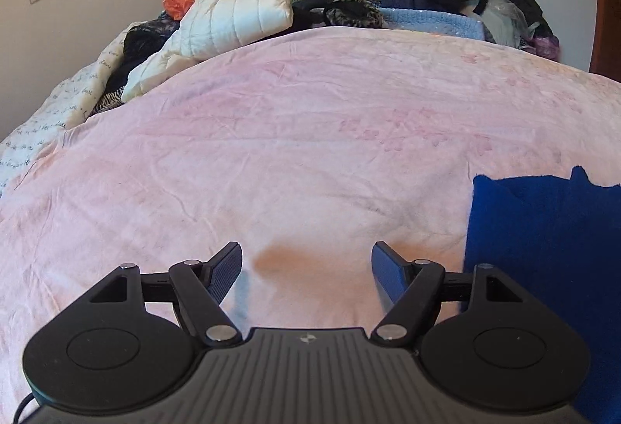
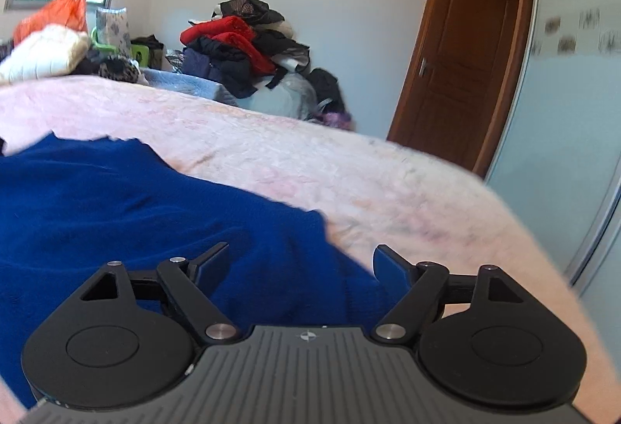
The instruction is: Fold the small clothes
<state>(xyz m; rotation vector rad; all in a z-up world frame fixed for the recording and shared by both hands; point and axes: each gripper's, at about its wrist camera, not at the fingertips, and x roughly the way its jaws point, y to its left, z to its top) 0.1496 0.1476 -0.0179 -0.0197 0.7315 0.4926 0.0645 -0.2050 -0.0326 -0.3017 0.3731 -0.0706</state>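
Both tongs are held open over the bed, with nothing gripped.

Near the right tongs [image 2: 300, 265] a blue cloth [image 2: 116, 199] is spread flat on the pink blanket [image 2: 388, 172]; it lies right of the left tongs [image 1: 306, 265]. It looks soft, light and floppy, best pinched at a near corner. Its long side seems to run near to far. Piled clothes [image 2: 233, 40] are seen far off.

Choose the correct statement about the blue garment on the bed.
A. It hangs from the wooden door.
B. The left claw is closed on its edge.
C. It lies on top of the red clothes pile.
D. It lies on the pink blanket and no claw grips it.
D: the blue garment lies on the pink blanket, and both the left claw and the right claw stand open, pressing on nothing.
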